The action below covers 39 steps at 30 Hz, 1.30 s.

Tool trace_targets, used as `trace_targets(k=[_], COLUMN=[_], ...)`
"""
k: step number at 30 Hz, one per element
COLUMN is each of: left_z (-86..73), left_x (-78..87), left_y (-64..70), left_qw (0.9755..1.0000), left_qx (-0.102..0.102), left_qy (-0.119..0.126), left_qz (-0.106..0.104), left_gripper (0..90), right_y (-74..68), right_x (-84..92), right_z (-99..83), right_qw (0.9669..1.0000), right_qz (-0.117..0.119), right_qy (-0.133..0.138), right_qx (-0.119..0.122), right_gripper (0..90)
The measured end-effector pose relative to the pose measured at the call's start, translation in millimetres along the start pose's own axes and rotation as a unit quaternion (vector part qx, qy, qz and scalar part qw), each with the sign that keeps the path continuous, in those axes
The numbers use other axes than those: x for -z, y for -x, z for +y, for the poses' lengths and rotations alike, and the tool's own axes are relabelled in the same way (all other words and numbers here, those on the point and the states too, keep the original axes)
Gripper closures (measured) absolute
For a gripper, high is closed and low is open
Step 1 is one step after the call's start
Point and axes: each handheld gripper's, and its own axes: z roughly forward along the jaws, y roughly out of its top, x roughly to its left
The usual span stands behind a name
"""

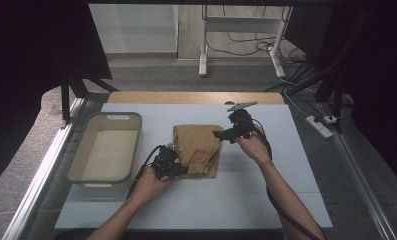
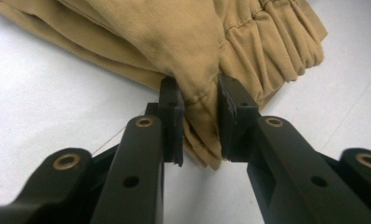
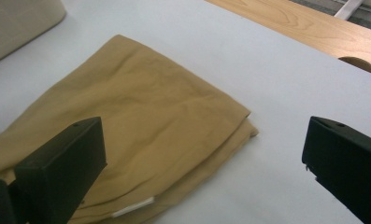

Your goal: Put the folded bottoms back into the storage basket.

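Note:
A folded tan garment (image 1: 200,145) with an elastic waistband lies in the middle of the white table mat (image 1: 196,200). My left gripper (image 1: 175,168) sits at its near left corner. In the left gripper view its pads (image 2: 173,116) pinch a hem fold of the garment (image 2: 174,37), with cloth filling the gap of the left gripper (image 2: 201,119). My right gripper (image 1: 220,134) hovers at the garment's far right edge. Its jaws stand wide apart in the right gripper view (image 3: 204,158), above the garment's (image 3: 141,121) folded corner, holding nothing.
A beige plastic bin (image 1: 106,116) stands on the mat to the left of the garment, and its wall (image 3: 19,18) shows in the right gripper view. A wooden strip (image 1: 196,97) edges the table's far side. A power strip (image 1: 320,125) lies on the floor at right.

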Motion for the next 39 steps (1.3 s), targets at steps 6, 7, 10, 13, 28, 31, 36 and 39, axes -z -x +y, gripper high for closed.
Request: trace_targets(k=[6, 7, 10, 13, 28, 31, 36, 39], left_z=[-0.1, -0.1, -0.2, -0.2, -0.1, -0.1, -0.2, -0.1], left_x=[-0.1, -0.1, -0.1, -0.1, -0.1, -0.1, -0.2, -0.2], left_y=[-0.3, -0.4, -0.4, -0.5, -1.6, -1.8, -2.0, -2.2], left_qw=[1.0000, 1.0000, 1.0000, 1.0000, 1.0000, 1.0000, 1.0000, 1.0000], left_qx=[0.001, 0.001, 0.001, 0.002, 0.002, 0.002, 0.003, 0.002], left_qy=[0.001, 0.001, 0.001, 0.001, 0.000, 0.000, 0.000, 0.000], left_qz=[-0.001, -0.002, -0.002, -0.002, -0.005, -0.005, -0.006, -0.007], left_gripper=[72.0, 72.0, 72.0, 72.0, 71.9, 71.9, 71.9, 71.9], right_y=[7.6, 7.7, 7.3, 8.4, 23.0, 26.1, 31.8, 35.0], right_x=[-9.2, -10.6, -14.8, -21.1, -51.2, -56.4, -65.3, -70.3], right_z=[2.2, 3.1, 6.6, 9.8, 15.6, 16.9, 18.1, 18.0], right_qw=[0.9997, 0.9997, 0.9993, 0.9991, 0.9975, 0.9969, 0.9957, 0.9950], right_qz=[-0.018, -0.021, -0.031, -0.034, -0.045, -0.052, -0.068, -0.075], right_qy=[-0.013, -0.014, -0.022, -0.027, -0.052, -0.057, -0.061, -0.064], right_qx=[-0.005, -0.004, 0.000, 0.001, -0.015, -0.013, -0.014, -0.014], right_gripper=[0.0, 0.0, 0.0, 0.0, 0.0, 0.0, 0.0, 0.0])
